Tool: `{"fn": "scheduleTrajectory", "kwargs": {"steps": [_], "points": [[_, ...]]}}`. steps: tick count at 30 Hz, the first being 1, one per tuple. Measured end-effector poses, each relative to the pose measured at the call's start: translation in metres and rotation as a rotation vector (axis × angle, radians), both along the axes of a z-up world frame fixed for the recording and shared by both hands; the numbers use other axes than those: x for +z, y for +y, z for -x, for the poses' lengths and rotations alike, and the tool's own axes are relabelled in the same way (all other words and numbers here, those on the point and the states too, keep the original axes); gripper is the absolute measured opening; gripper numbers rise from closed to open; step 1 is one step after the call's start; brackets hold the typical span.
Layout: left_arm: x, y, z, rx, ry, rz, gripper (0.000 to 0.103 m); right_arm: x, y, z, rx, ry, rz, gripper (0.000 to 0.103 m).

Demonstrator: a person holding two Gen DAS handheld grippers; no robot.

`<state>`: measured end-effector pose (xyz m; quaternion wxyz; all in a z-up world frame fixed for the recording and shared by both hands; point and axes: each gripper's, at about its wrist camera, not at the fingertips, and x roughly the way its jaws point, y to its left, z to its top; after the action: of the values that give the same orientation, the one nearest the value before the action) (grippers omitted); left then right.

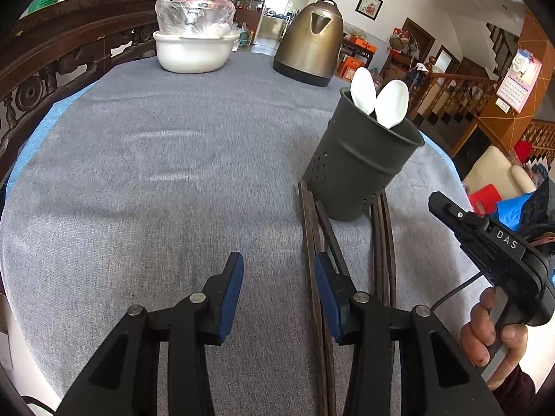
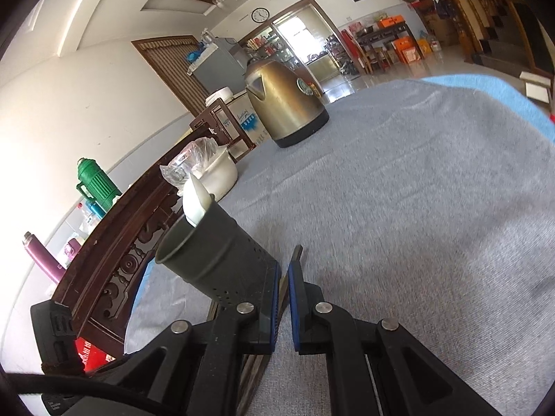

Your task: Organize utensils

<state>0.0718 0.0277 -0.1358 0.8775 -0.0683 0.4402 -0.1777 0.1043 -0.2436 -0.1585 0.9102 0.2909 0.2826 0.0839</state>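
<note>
Lying flat on the grey tablecloth, the dark wooden chopsticks run lengthwise toward the camera, their far ends at the foot of the dark perforated holder, which stands upright with two white spoons already in it. Their long axis lines up roughly with the fingers of both tools. In the left wrist view the left gripper hangs with jaws wide apart and holding nothing, the sticks passing under and beside its right-hand finger. In the right wrist view the right gripper sits just beside the holder's base, jaws nearly together around one chopstick; whether the pads actually pinch it I cannot tell. The right gripper looks nearer to a lift.
</note>
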Motion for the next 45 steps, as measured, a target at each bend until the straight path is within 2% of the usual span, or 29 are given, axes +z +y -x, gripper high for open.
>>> {"fn": "scheduleTrajectory", "kwargs": {"steps": [13, 19, 31, 35, 45], "points": [[-0.001, -0.014, -0.002, -0.006, 0.006, -0.037, 0.044, -0.009, -0.015, -0.004, 0.006, 0.012, -0.093, 0.01], [-0.005, -0.025, -0.005, -0.009, 0.011, -0.071, 0.044, -0.009, -0.017, -0.003, 0.016, 0.007, -0.101, 0.01], [-0.004, -0.039, -0.015, -0.004, -0.021, -0.167, 0.053, -0.011, -0.023, -0.002, 0.016, 0.01, -0.134, 0.01], [-0.005, -0.034, -0.012, 0.022, -0.029, -0.202, 0.054, -0.011, -0.024, -0.001, 0.016, 0.008, -0.135, 0.01], [-0.006, -0.041, -0.011, -0.002, -0.031, -0.24, 0.053, -0.011, -0.024, 0.0, 0.013, 0.009, -0.137, 0.01]]}}
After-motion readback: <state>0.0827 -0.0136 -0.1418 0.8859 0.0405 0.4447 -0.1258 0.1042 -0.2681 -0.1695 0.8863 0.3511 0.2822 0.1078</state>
